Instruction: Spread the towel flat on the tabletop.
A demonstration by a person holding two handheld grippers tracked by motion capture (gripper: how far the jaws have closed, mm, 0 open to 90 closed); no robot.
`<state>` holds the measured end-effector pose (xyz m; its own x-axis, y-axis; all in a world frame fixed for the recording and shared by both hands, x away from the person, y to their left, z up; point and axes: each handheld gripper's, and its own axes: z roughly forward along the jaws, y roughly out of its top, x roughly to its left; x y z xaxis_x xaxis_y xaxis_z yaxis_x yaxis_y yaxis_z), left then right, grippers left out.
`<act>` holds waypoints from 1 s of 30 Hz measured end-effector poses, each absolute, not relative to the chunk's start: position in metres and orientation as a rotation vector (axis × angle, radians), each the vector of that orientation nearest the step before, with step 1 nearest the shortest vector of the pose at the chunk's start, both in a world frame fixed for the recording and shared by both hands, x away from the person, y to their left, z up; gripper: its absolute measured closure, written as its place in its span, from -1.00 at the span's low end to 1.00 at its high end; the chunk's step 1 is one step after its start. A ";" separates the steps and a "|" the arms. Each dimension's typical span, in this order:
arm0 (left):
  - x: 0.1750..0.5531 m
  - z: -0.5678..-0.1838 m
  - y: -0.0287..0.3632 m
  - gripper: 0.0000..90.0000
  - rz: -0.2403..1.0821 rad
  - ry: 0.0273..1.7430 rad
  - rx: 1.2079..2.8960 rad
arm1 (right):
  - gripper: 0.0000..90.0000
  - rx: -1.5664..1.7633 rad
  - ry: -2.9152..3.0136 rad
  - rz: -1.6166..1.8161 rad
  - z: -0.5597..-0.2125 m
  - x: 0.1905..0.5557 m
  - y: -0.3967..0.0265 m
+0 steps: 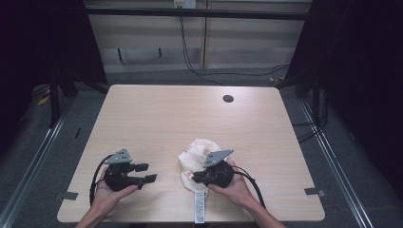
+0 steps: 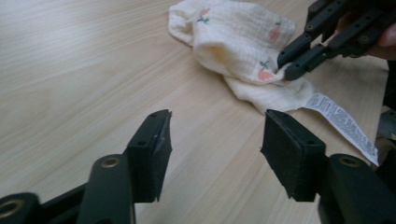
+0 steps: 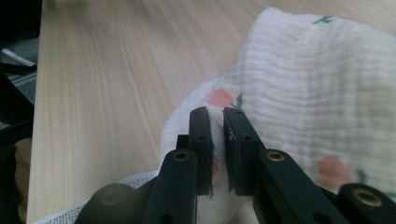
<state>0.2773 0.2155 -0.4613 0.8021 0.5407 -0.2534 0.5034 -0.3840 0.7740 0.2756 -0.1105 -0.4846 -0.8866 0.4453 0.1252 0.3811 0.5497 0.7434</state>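
A cream cloth printed with small pink fruit is bunched at the lower middle of the high view, on the surface. Its edge is pinched by the right tongs, whose jaws are nearly together. A white label hangs from the cloth toward the bottom edge; its print is too small to be read. The left tongs are held spread at lower left, apart from the cloth.

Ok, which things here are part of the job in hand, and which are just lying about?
In the job:
- crumpled cream muslin cloth with a pink fruit print
- its long white care label
- right gripper, jaws pinching a fold of the cloth
- left gripper, open over bare wood

Lying about:
- light wooden table with its dark round cable hole
- black cables on the floor behind
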 end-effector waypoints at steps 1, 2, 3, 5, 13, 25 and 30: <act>0.277 -0.461 0.216 -0.04 0.050 0.773 2.049 | 0.84 0.722 2.688 1.265 -0.483 0.277 -0.113; 0.277 -0.459 0.211 -0.02 0.056 0.767 2.047 | 0.87 0.738 2.673 1.284 -0.481 0.278 -0.116; 0.276 -0.457 0.207 -0.02 0.064 0.755 2.042 | 0.87 0.738 2.673 1.284 -0.481 0.278 -0.116; 0.274 -0.450 0.193 0.11 0.083 0.715 2.031 | 0.91 0.783 2.627 1.325 -0.474 0.279 -0.126; 0.272 -0.447 0.167 0.53 0.025 0.596 2.051 | 0.93 0.842 2.534 1.400 -0.451 0.284 -0.151; 0.281 -0.458 0.115 0.58 -0.091 0.516 2.120 | 0.93 0.945 2.467 1.444 -0.449 0.285 -0.187; 0.277 -0.480 0.105 0.52 -0.144 0.520 2.168 | 0.93 0.968 2.449 1.430 -0.449 0.283 -0.195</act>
<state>0.2774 0.1052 -0.4800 0.9058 0.3143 -0.2842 0.4156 -0.5285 0.7403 0.2831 -0.1951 -0.4490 -0.7820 0.5940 0.1888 0.4565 0.3395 0.8224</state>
